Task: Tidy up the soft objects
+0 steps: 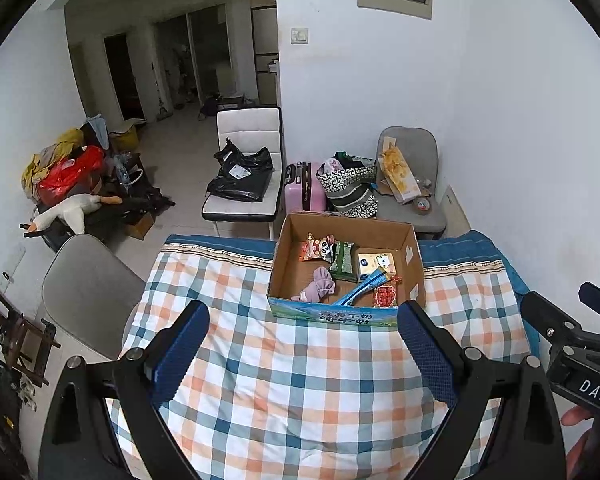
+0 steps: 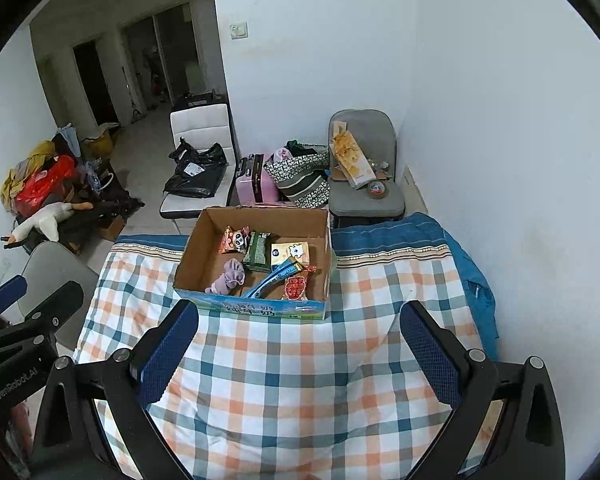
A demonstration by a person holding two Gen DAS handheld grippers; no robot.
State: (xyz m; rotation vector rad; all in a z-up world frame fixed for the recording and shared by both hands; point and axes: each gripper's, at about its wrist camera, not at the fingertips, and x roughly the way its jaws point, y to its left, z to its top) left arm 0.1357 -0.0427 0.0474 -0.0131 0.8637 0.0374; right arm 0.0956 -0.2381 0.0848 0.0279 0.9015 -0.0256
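An open cardboard box (image 1: 414,258) (image 2: 196,252) stands on the checked quilt (image 1: 284,380) (image 2: 300,380). Inside lie a purple soft toy (image 1: 319,284) (image 2: 230,276), a panda snack pack (image 1: 318,247) (image 2: 234,239), a green pack (image 1: 344,261) (image 2: 258,255), a tissue pack (image 1: 376,262) (image 2: 291,251), a blue tube (image 1: 362,290) (image 2: 274,278) and a red pouch (image 1: 386,296) (image 2: 295,287). My left gripper (image 1: 304,312) is open and empty, just in front of the box. My right gripper (image 2: 300,312) is open and empty, in front of the box's right corner.
Beyond the bed stand a white chair with a black bag (image 1: 242,176) (image 2: 196,170), a pink suitcase (image 1: 304,188) (image 2: 254,182), a patterned tote (image 1: 350,188) (image 2: 302,178) and a grey chair (image 1: 412,184) (image 2: 364,172). A clutter pile with a plush goose (image 1: 68,210) (image 2: 46,218) lies left. A white wall runs along the right.
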